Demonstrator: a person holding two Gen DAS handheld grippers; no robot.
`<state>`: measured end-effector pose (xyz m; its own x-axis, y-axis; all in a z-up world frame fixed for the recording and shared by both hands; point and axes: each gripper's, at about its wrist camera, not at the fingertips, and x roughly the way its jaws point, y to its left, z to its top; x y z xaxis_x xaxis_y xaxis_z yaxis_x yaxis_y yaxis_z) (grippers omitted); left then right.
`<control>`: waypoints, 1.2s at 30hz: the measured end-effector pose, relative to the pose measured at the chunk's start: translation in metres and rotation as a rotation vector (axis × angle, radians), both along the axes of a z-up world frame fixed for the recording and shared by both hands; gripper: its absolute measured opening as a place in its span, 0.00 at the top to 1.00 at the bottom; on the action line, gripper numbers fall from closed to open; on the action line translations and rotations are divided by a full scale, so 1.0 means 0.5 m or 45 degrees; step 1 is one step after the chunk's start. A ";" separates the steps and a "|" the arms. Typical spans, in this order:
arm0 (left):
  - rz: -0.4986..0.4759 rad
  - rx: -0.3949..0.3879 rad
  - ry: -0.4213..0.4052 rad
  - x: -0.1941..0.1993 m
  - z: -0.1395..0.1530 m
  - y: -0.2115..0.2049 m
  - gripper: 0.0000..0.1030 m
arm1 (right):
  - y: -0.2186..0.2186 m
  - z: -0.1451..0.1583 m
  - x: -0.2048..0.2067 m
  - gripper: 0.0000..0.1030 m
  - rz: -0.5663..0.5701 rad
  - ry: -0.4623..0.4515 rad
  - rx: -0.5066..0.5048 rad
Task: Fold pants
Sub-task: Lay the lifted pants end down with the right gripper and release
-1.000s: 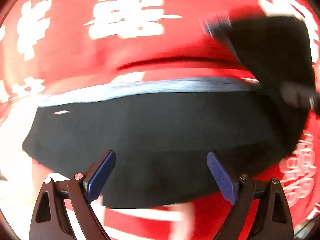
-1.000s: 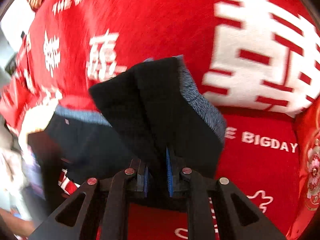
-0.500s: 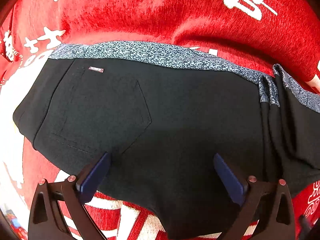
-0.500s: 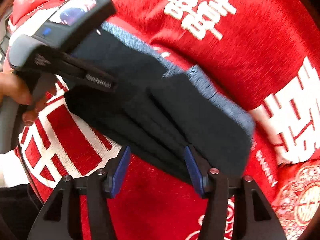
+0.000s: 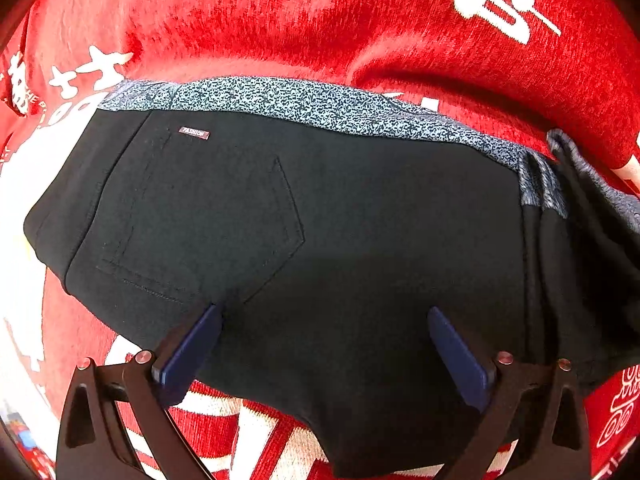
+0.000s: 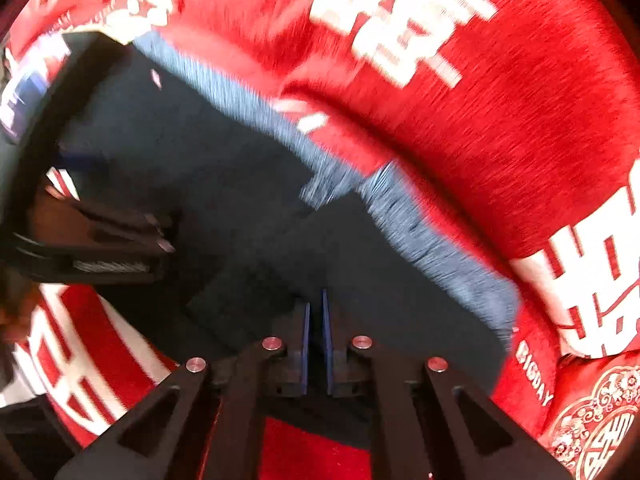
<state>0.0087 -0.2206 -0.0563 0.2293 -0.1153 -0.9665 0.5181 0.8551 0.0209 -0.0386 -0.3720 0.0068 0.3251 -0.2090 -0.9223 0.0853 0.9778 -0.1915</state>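
Black pants with a speckled blue-grey waistband lie flat on a red blanket, back pocket facing up. My left gripper hovers just over the seat, jaws wide open and nothing between them. A folded-over part of the pants bunches at the right edge. In the blurred right wrist view, my right gripper is shut, pointing down at the pants. I cannot tell whether any cloth is pinched between its pads. The left gripper's body shows at the left.
The red blanket with white characters covers the whole surface and rises in a soft ridge behind the waistband. A person's hand on the left tool shows at the far left edge.
My left gripper dropped closer to the pants and opened wider, then stayed put. My right gripper let go of the lifted folded part, opened, swung over and shut again.
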 end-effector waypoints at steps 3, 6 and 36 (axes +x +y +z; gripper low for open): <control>-0.004 -0.011 -0.009 -0.003 0.001 0.003 0.00 | 0.041 0.007 -0.014 0.94 0.071 0.023 0.035; -0.004 -0.004 0.003 0.001 0.001 0.002 0.00 | 0.086 -0.063 -0.015 0.93 0.122 0.106 0.054; -0.303 0.012 0.139 -0.107 0.033 -0.243 0.00 | -0.419 -0.057 -0.216 0.78 -0.796 -0.015 0.692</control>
